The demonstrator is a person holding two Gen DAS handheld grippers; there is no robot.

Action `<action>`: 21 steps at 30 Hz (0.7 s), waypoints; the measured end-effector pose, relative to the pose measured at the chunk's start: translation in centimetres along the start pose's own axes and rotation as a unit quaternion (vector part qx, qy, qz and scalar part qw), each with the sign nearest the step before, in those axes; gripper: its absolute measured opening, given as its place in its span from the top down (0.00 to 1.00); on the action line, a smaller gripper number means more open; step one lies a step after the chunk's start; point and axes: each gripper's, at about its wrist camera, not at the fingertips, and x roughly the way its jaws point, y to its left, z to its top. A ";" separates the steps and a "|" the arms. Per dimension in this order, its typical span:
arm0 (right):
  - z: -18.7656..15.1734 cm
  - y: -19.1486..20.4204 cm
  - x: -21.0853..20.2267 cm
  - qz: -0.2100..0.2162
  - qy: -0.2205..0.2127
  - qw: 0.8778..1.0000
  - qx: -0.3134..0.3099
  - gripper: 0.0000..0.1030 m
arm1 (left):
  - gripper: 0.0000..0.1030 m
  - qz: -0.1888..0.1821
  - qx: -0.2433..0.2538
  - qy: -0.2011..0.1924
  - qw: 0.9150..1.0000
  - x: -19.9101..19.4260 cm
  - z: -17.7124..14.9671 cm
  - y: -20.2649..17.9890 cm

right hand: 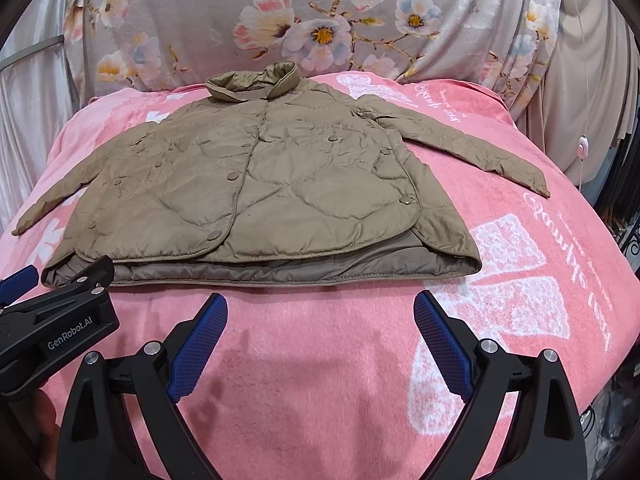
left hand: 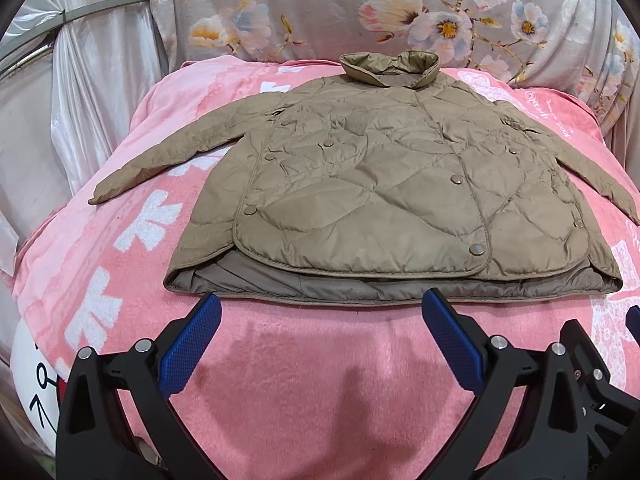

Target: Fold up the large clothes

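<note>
A tan quilted jacket [left hand: 384,184] lies flat and buttoned on a pink blanket [left hand: 304,360], collar toward the far side, both sleeves spread outward. The right wrist view shows the same jacket [right hand: 256,200] with its right sleeve [right hand: 472,148] stretched over the blanket [right hand: 320,360]. My left gripper [left hand: 320,304] is open just short of the jacket's near hem, nothing between its blue pads. My right gripper [right hand: 320,304] is likewise open in front of the hem. The left gripper's body [right hand: 56,320] appears at the left edge of the right wrist view.
A floral cover [left hand: 360,8] rises behind the blanket. Silvery curtain fabric [left hand: 80,80] hangs at the left. A white cord with a round switch [right hand: 582,148] hangs at the right, beside dark items past the bed edge. A white cartoon print [left hand: 36,380] shows at the lower left.
</note>
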 end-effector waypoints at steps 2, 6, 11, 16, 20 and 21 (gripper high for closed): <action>0.0 0.0 0.0 -0.001 0.000 1.000 0.000 0.10 | 0.05 0.001 0.000 0.000 1.000 0.0 0.0 0.0; 0.0 0.0 0.0 0.000 0.000 1.000 0.000 0.10 | 0.05 0.000 -0.001 -0.001 1.000 0.0 0.0 0.0; 0.0 0.0 0.0 0.000 0.000 1.000 -0.001 0.10 | 0.05 0.000 0.000 0.000 1.000 -0.1 0.0 0.1; -0.1 0.0 -0.1 0.000 0.000 1.000 0.000 0.10 | 0.05 -0.001 0.000 0.000 1.000 -0.3 -0.1 0.1; -0.1 0.0 -0.1 0.000 0.000 1.000 0.000 0.10 | 0.05 -0.001 0.000 0.001 1.000 -0.3 -0.1 0.0; -0.1 -0.1 -0.1 0.000 0.000 1.000 -0.001 0.10 | 0.05 -0.001 0.000 0.001 1.000 -0.3 -0.2 -0.1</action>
